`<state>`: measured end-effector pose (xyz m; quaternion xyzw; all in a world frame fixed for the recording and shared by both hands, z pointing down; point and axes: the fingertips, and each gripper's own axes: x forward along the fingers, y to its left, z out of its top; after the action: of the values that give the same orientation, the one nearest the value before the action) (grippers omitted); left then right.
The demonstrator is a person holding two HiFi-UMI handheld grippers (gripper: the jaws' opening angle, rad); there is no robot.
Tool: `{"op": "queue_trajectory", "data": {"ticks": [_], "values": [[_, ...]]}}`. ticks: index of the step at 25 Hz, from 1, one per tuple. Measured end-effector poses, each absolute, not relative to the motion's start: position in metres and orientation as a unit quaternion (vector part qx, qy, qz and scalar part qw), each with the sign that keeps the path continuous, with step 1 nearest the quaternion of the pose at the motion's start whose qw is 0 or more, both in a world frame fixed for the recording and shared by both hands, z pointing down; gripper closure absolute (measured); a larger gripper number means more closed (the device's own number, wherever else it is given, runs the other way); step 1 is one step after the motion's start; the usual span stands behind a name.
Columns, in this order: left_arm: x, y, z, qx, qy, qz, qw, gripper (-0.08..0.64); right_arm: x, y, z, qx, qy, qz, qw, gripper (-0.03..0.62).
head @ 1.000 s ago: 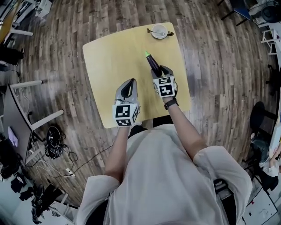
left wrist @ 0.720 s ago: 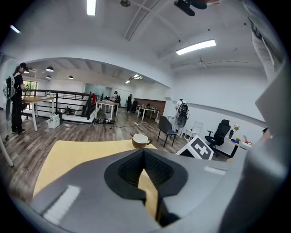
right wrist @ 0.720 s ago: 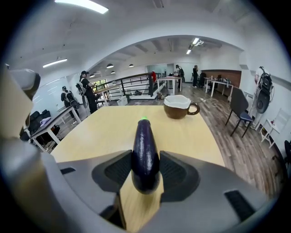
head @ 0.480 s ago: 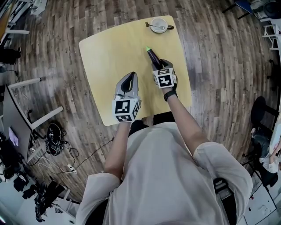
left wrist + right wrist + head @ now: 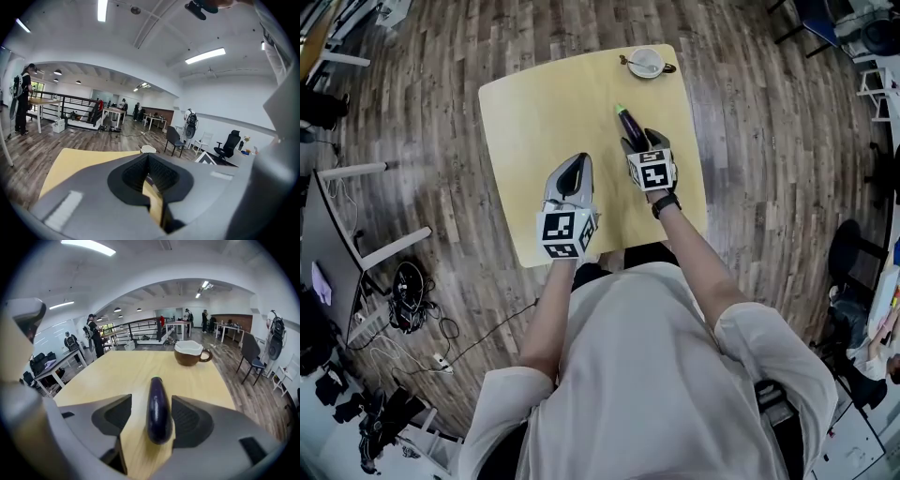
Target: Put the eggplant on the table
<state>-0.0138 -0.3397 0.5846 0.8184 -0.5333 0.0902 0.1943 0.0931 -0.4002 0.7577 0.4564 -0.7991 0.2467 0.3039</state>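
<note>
The dark purple eggplant point(image 5: 627, 123) with a green stem lies on the yellow table point(image 5: 546, 103), pointing away from me. In the right gripper view the eggplant point(image 5: 158, 409) lies lengthwise between the jaws, which are opening; a gap shows on its left side. My right gripper point(image 5: 639, 143) point(image 5: 151, 405) is open around its near end. To the left, my left gripper point(image 5: 577, 167) point(image 5: 149, 163) is shut, with nothing in it, over the table's near part.
A brown cup with a white inside point(image 5: 645, 63) point(image 5: 190, 352) and a spoon stands at the table's far right corner. Wooden floor surrounds the table. Chairs, desks and cables lie further off, and people stand far back in the room.
The right gripper's jaws have spread away from the eggplant, which now rests on the table. The left gripper has stayed where it was.
</note>
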Motion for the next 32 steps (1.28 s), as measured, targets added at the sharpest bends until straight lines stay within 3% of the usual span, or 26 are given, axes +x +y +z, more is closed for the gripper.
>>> {"op": "queue_trajectory", "data": {"ticks": [9, 19, 32], "values": [[-0.042, -0.334, 0.553, 0.803, -0.563, 0.069, 0.182, 0.552, 0.085, -0.389, 0.662, 0.464, -0.824, 0.201, 0.254, 0.356], [-0.053, -0.319, 0.496, 0.803, -0.576, 0.036, 0.151, 0.552, 0.082, -0.365, 0.535, 0.464, -0.861, 0.123, 0.167, 0.497], [-0.048, -0.304, 0.422, 0.816, -0.575, 0.01, 0.059, 0.552, 0.081, -0.327, 0.442, 0.462, -0.881, 0.066, 0.078, 0.561]]}}
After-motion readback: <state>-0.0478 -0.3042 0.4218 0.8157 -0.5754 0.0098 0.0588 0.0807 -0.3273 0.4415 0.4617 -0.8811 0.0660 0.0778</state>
